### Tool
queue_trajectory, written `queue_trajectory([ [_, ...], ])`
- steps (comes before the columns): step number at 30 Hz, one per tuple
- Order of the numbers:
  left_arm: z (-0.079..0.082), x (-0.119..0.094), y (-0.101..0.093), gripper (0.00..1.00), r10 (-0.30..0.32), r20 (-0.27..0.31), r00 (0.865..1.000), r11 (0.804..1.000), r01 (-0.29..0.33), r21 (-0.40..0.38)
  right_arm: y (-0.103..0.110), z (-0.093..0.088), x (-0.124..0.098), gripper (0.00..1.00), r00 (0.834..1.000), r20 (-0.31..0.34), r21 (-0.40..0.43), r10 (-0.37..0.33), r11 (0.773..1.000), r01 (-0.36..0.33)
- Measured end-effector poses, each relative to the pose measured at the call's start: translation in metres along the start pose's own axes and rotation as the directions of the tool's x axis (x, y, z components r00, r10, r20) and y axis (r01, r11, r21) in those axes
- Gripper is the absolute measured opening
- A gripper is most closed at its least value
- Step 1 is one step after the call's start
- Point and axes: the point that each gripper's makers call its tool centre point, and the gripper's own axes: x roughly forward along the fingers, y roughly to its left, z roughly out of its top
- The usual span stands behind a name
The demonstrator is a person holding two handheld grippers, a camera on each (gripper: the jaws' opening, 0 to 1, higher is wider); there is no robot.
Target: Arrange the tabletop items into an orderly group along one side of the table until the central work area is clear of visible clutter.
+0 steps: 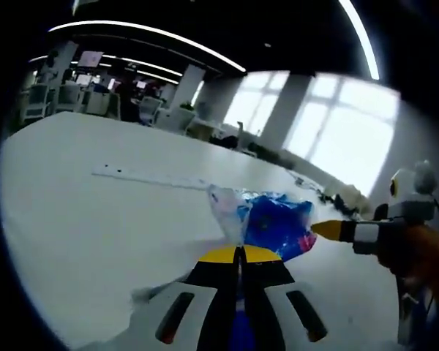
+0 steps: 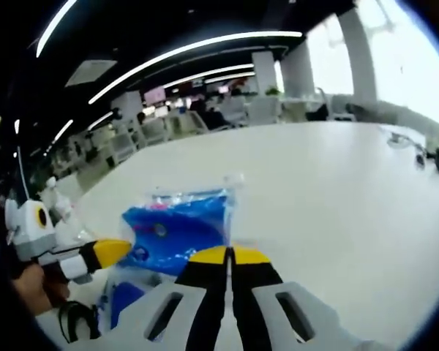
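A crinkled, glossy plastic bag (image 1: 274, 223), clear at its edges and printed in bright blue with a pink patch, is seen held up above a smooth white table (image 1: 95, 219). In the left gripper view, the left gripper (image 1: 241, 254) is seen with its yellow-tipped black jaws pressed together, the bag's lower edge pinched between them. The right gripper (image 1: 328, 230) is seen entering from the right, its yellow tip touching the bag's side, with a person's hand behind it.

In the right gripper view, the same bag (image 2: 179, 227) is shown as a flat, roughly square pouch with a clear sealed rim. The right gripper (image 2: 229, 255) is seen with jaws closed on the bag's near corner. The left gripper (image 2: 110, 252) is seen at the left, its yellow tip against the bag.

The tabletop (image 2: 329, 190) is seen as broad and bare around the bag, its far edge bordered by office chairs and desks. Some cables (image 2: 428, 153) are seen lying near the table's far right edge.
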Motion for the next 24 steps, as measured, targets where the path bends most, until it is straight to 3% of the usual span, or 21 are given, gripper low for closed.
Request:
queue_trajectory([
  [4,-0.003,0.004,-0.003,0.00,0.008,0.002,1.000,1.000,-0.008,-0.016,-0.006,-0.003,0.003,0.00,1.000,-0.011,-0.009,0.000,1.000,0.000],
  [5,-0.003,0.005,-0.001,0.00,0.018,0.005,1.000,0.999,-0.018,0.029,-0.008,-0.004,0.004,0.00,1.000,-0.015,0.001,0.006,1.000,-0.006],
  [10,-0.006,0.012,-0.003,0.00,0.019,-0.005,1.000,1.000,-0.019,0.008,-0.018,-0.011,0.010,0.00,0.999,-0.028,0.045,0.015,0.999,-0.014],
  [24,-0.015,0.027,-0.008,0.02,0.021,-0.047,0.999,0.999,-0.019,0.031,-0.032,-0.016,0.023,0.00,0.999,-0.039,0.037,0.013,0.999,-0.012],
])
